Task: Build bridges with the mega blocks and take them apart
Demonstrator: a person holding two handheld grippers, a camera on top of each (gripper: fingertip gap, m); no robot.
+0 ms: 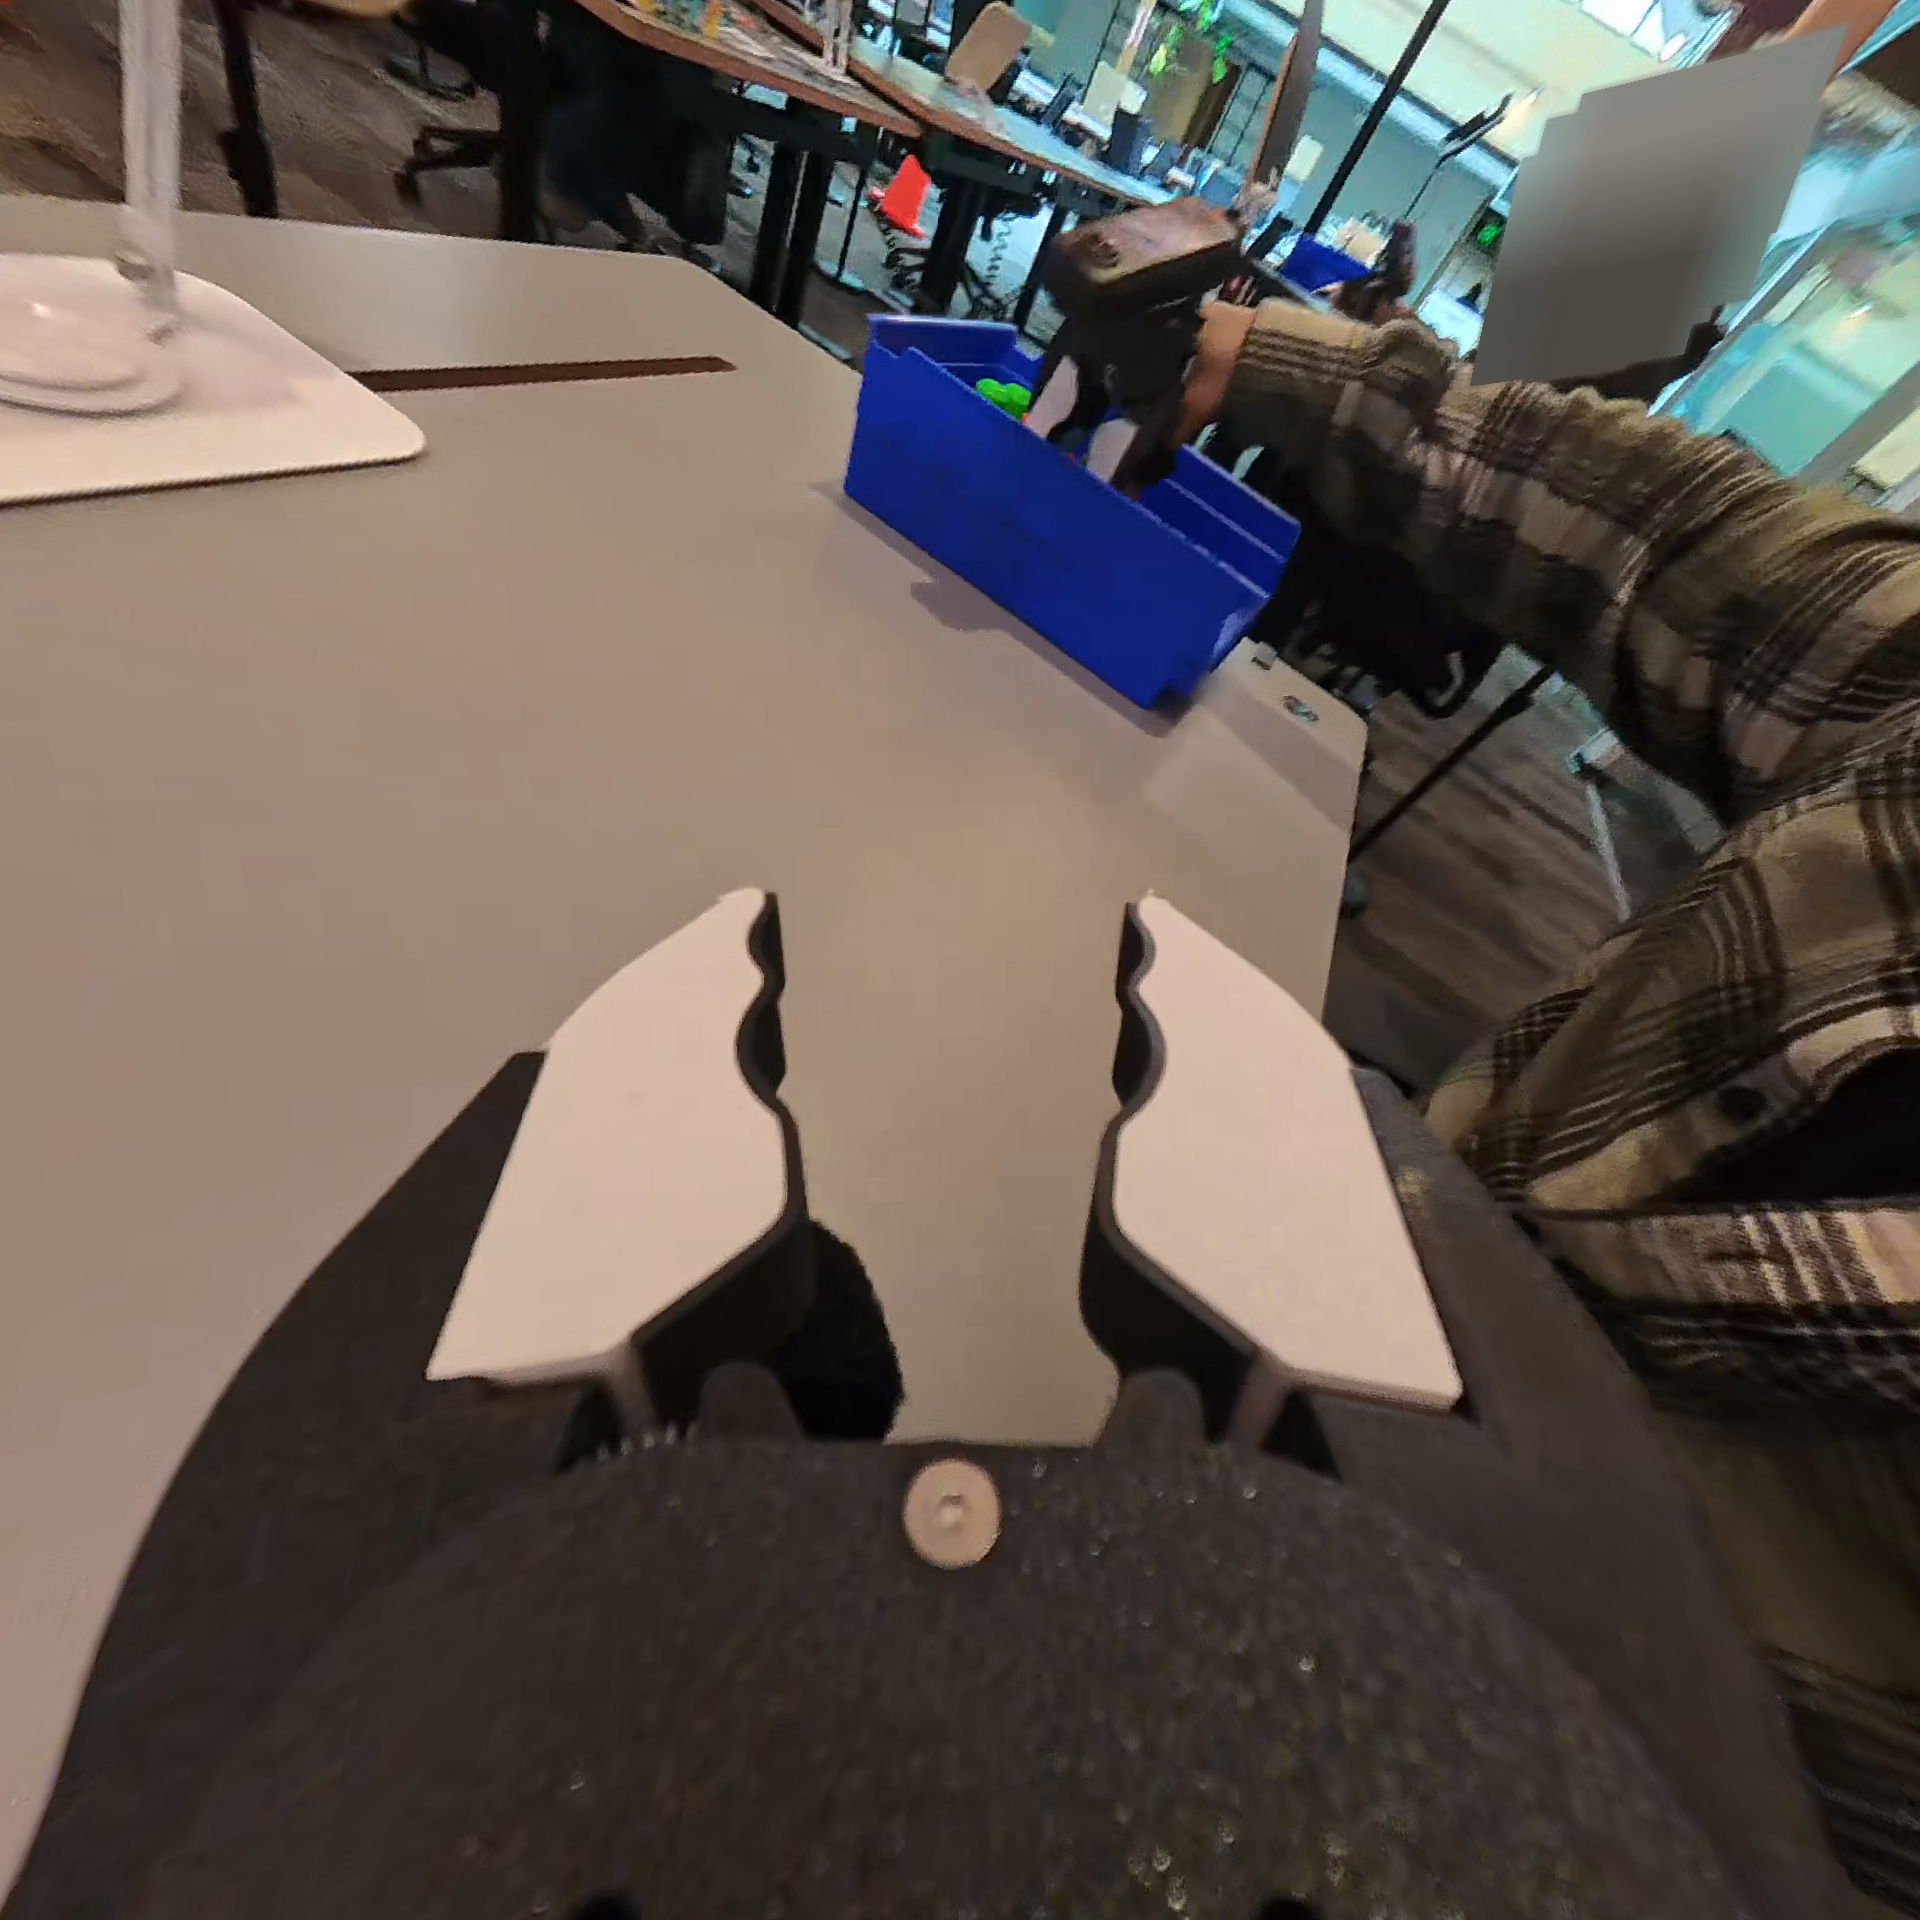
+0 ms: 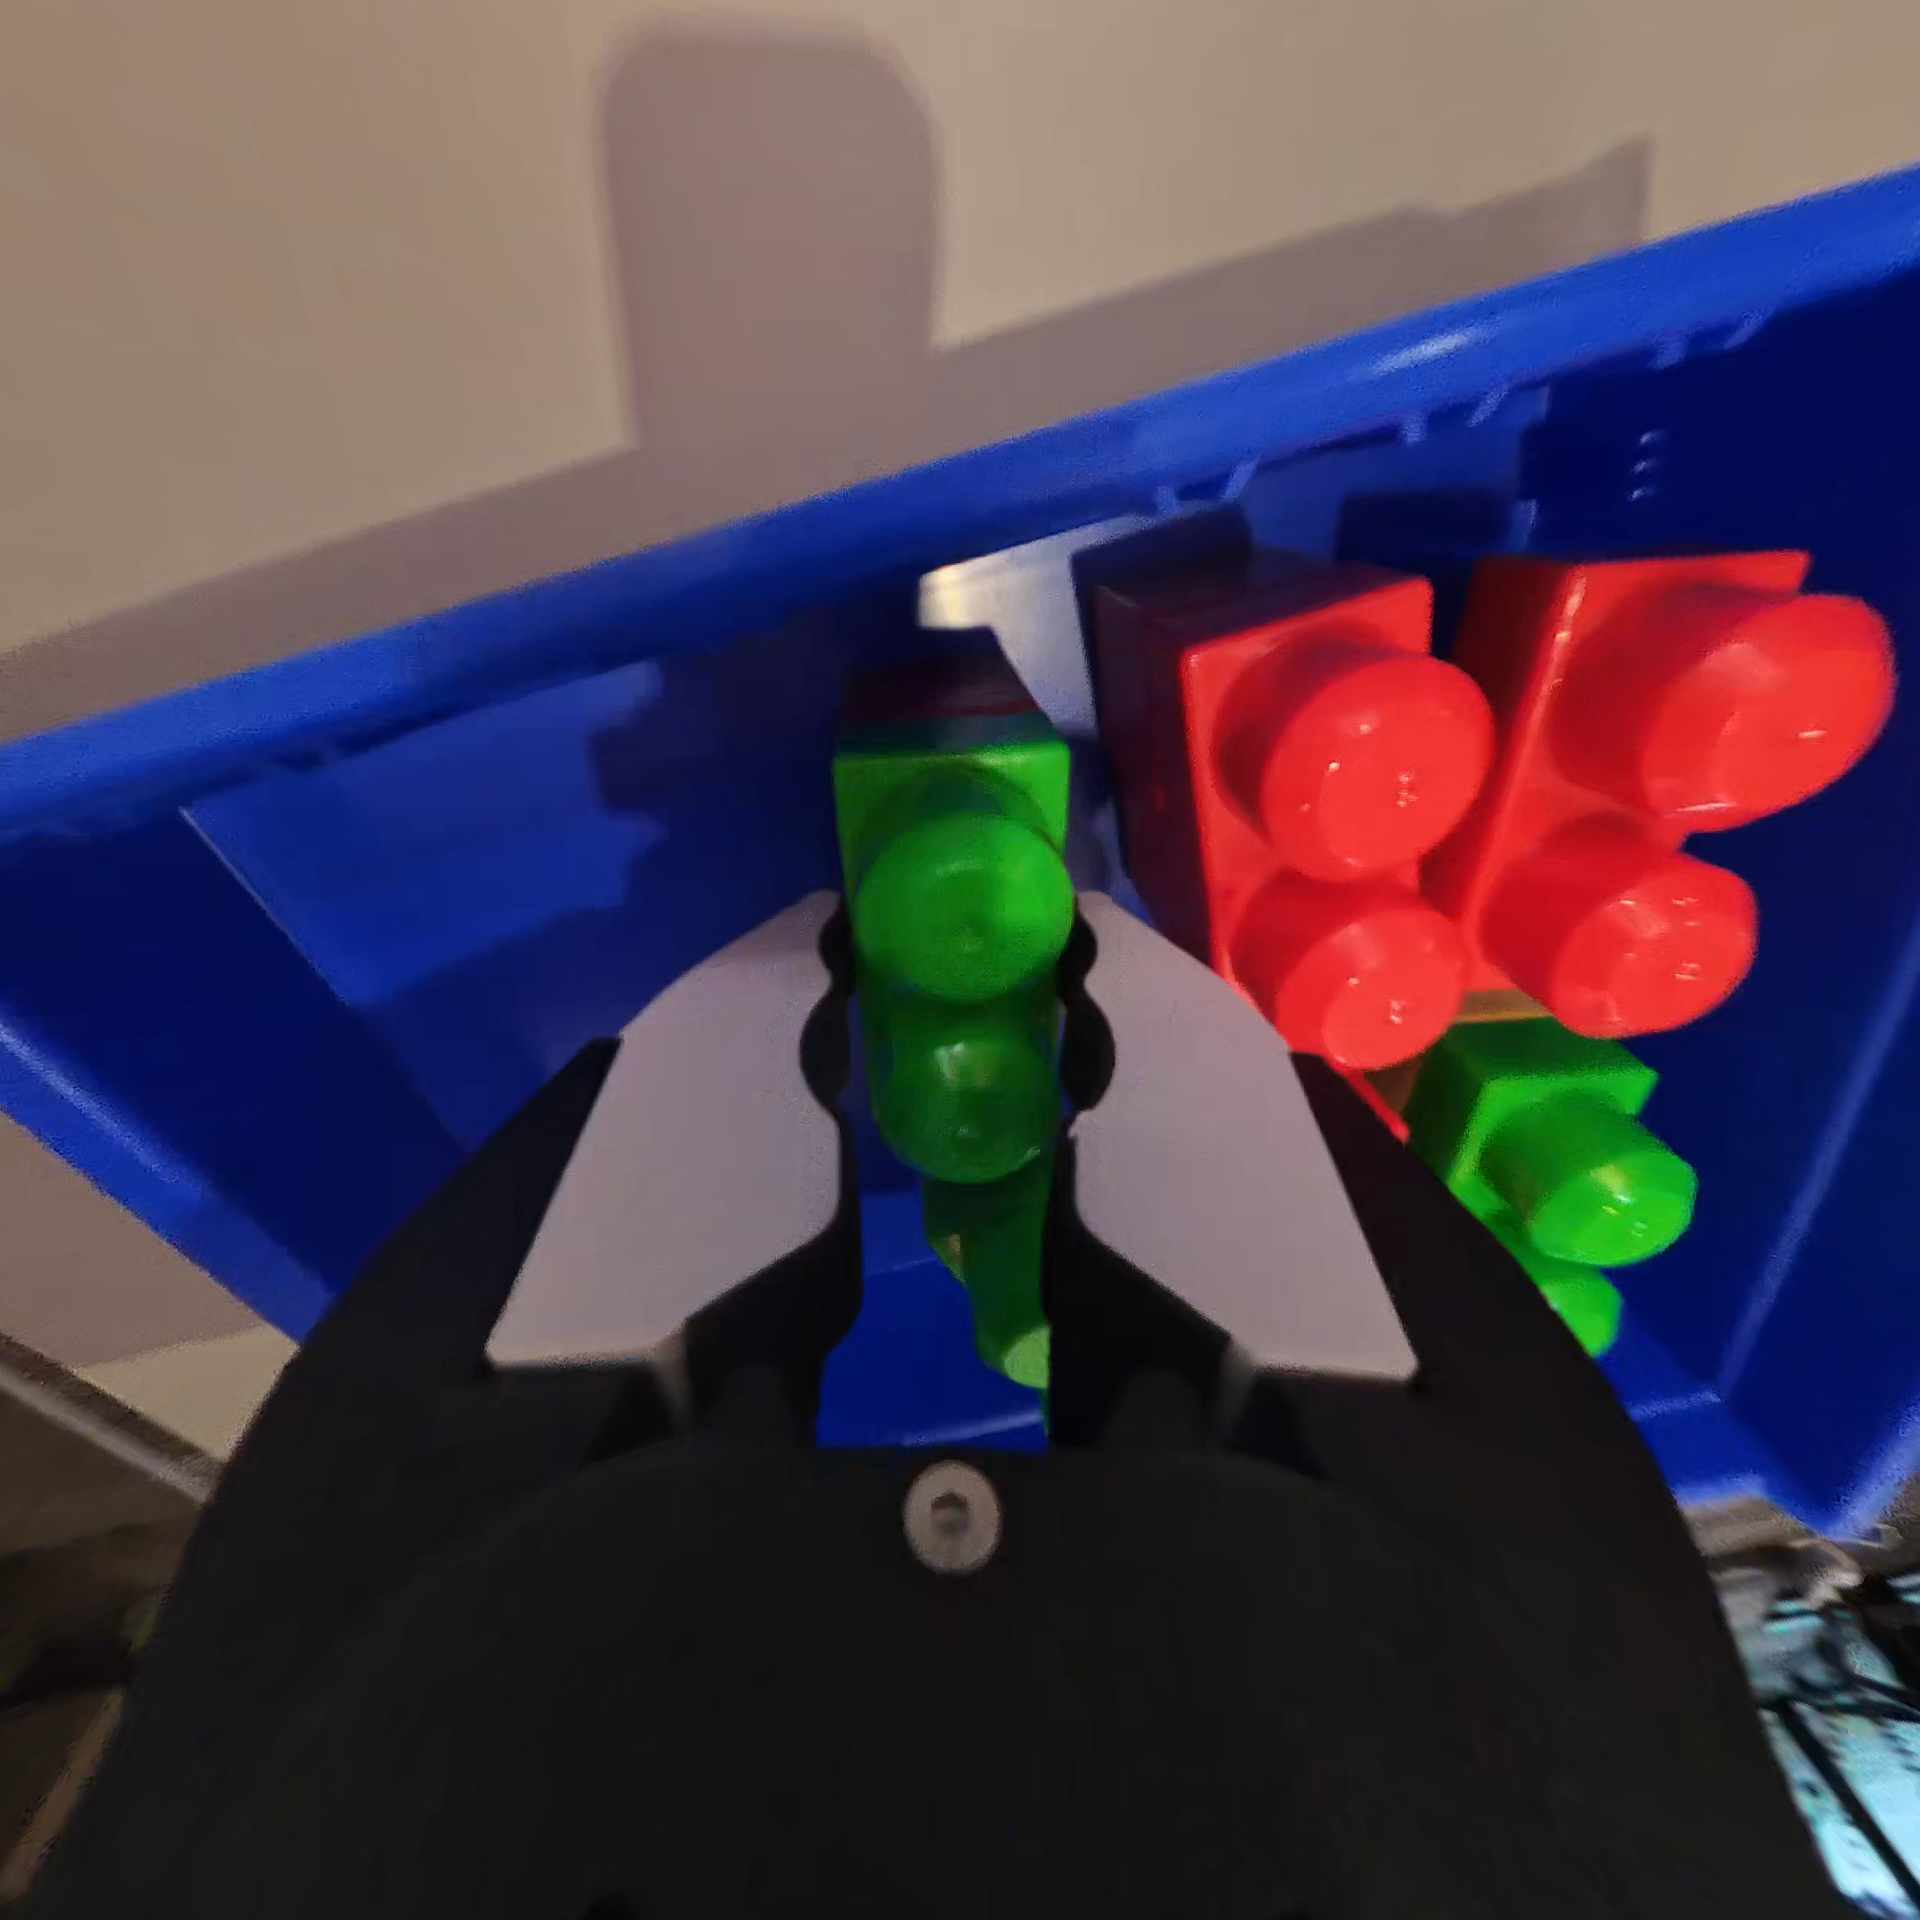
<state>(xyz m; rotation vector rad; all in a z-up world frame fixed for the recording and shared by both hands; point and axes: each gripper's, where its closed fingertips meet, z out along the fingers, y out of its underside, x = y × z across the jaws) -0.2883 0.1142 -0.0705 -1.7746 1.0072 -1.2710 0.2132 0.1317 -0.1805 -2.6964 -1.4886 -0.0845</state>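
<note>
Reaching arm: plaid sleeve (image 1: 1558,540), upper right, stretches toward blue bin (image 1: 1049,540).
Right gripper (image 2: 956,925): clenched around green block (image 2: 961,904), frame centre.
Left gripper (image 1: 951,914): released, level over grey table (image 1: 520,727).

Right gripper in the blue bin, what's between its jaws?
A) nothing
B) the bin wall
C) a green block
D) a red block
C: in the right wrist view the right gripper has its jaws closed on either side of the green block, while the red blocks sit free beside it in the blue bin.

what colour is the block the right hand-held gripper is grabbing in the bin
Green: the block between the right hand-held gripper's fingers shows best in the right wrist view.
</note>
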